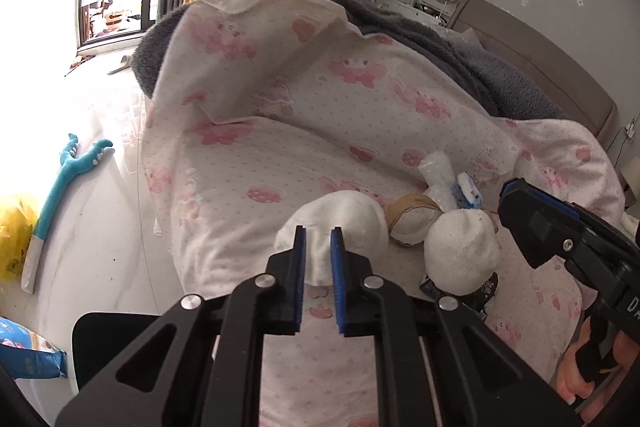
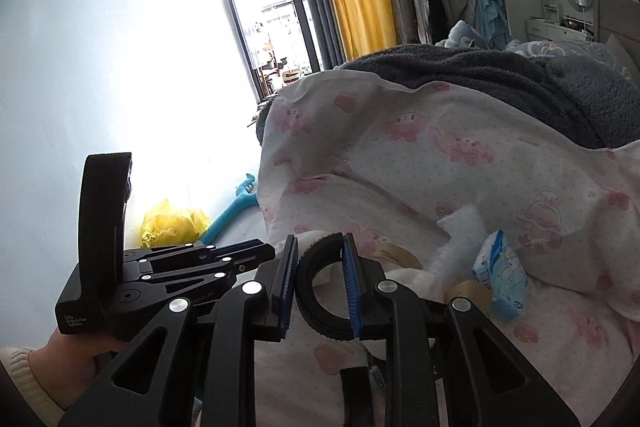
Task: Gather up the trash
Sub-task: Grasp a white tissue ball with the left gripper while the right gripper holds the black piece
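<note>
A ribbed black ring (image 2: 320,291) sits clamped in the right gripper (image 2: 320,287) above the pink-printed quilt (image 1: 280,155). The left gripper (image 1: 319,259), jaws apart, hovers at a soft white wad (image 1: 340,223); its housing reads "Data Acquisition System".

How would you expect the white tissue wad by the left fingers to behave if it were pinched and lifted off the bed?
The tissue wad looks soft and crumpled, so it would likely squash rather than resist. It seems light for its bulk. Resting on the quilt, it would probably stay put, not roll, though a loose pinch by the left gripper might tear off a layer.
</note>
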A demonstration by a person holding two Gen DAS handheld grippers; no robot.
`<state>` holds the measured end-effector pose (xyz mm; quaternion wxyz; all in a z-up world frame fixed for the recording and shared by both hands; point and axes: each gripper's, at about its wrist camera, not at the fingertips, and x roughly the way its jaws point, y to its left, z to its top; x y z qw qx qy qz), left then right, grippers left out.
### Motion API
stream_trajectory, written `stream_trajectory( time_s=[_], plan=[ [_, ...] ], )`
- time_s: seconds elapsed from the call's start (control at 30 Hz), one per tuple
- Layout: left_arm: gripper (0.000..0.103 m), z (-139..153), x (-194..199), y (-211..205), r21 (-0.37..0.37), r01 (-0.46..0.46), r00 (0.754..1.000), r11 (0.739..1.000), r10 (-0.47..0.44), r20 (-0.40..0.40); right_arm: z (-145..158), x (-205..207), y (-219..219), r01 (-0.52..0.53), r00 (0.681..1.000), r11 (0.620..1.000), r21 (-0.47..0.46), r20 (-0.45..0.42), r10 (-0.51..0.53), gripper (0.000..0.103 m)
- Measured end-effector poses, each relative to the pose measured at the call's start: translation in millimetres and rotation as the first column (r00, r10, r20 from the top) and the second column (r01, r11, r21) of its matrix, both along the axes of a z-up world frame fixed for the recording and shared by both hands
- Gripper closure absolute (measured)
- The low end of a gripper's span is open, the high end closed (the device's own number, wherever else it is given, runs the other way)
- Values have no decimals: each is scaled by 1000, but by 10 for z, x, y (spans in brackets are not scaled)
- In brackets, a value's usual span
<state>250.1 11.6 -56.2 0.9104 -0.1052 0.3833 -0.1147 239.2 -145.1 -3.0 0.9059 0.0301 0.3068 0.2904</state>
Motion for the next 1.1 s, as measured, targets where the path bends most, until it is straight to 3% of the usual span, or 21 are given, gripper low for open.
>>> stream_trajectory(
  time_s=[0.07,0.17,0.2,0.27,0.33,0.63,0.73,0.8,0.83,0.93,1.1],
  plan=[
    [97,-40,-14,62,-20,21,1000,1000,-21,-16,11,-7,84,-5,1000,1000,4,3,5,81],
    [95,-85,-46,99,-13,31,999,999,-31,-29,0,-3,170,-7,1000,1000,3,-1,7,81],
    [90,-83,-65,114,-21,29,999,999,-29,-25,3,-5,178,-5,1000,1000,3,1,5,81],
    [55,-39,-97,127,-36,36,999,999,-36,7,18,-9,171,5,1000,1000,3,8,-5,81],
    [44,-14,-116,112,-28,32,999,999,-31,35,18,-1,137,18,1000,1000,5,9,-18,81],
    [36,-216,116,-154,-51,39,997,998,-42,-58,-78,71,-171,57,998,998,-1,-19,-57,81],
    [37,-257,178,-232,-84,37,997,996,-43,-71,-103,97,-259,66,997,998,5,-33,-66,81],
    [49,-282,207,-269,-92,34,997,995,-40,-73,-105,98,-286,64,997,998,1,-33,-64,81],
    [63,-288,214,-280,-87,37,997,995,-43,-71,-103,94,-290,62,998,998,-2,-32,-62,81],
    [73,-259,189,-257,-87,37,998,996,-41,-53,-103,93,-282,56,998,998,-5,-35,-56,81],
    [75,-145,65,-109,-51,20,1000,998,-20,-1,-87,82,-184,41,999,999,-2,-32,-41,81]
  ],
)
